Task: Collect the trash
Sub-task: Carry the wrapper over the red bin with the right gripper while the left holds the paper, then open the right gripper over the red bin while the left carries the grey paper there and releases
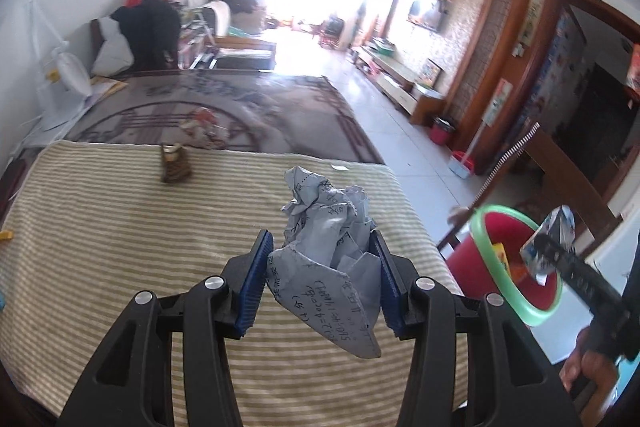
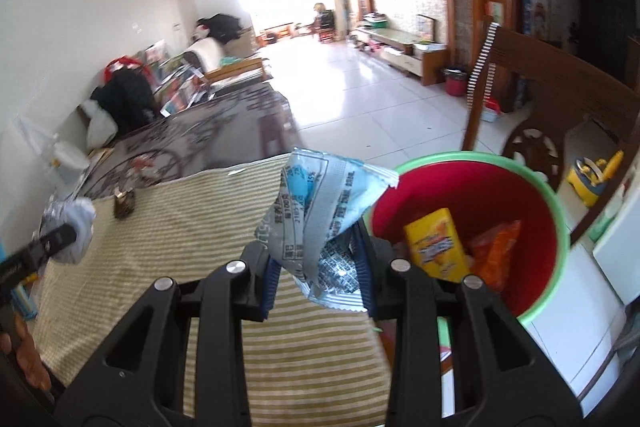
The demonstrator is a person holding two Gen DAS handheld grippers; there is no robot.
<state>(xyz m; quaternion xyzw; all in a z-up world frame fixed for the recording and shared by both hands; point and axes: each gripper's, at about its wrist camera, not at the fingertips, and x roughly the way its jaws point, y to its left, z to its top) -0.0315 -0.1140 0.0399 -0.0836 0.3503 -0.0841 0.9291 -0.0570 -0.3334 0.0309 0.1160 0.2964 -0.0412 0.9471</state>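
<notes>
1. Handling, crumpled white sheet of handwritten paper (image 1: pixel 332 259): judged very light, soft and springy. It will compress under the pads and could slip if pinched only at a loose flap. Take hold across the dense crumpled core, as the left tongs (image 1: pixel 320 275) do now; they are clenched on it, above the green-and-cream striped cloth (image 1: pixel 120 227) covering the tabletop
2. Handling, silver-and-blue foil snack wrapper (image 2: pixel 320 227): judged near weightless, thin, slick and crackly, with no stiffness. A grip on the folded middle is safer than one on a sealed edge. The right tongs (image 2: pixel 316 279) are clenched on its lower half, just beside the rim of the red plastic bucket with the green rim (image 2: pixel 560 227)
3. Appearance: the paper is balled, with dark handwriting and one flat corner hanging down. The wrapper is creased, printed with blue patches and dense text, its top flaring open
4. The bucket already holds a yellow carton (image 2: pixel 436 247) and an orange packet (image 2: pixel 496 247)
5. A small brown striped object (image 1: pixel 175 167) remains on the cloth, well apart
</notes>
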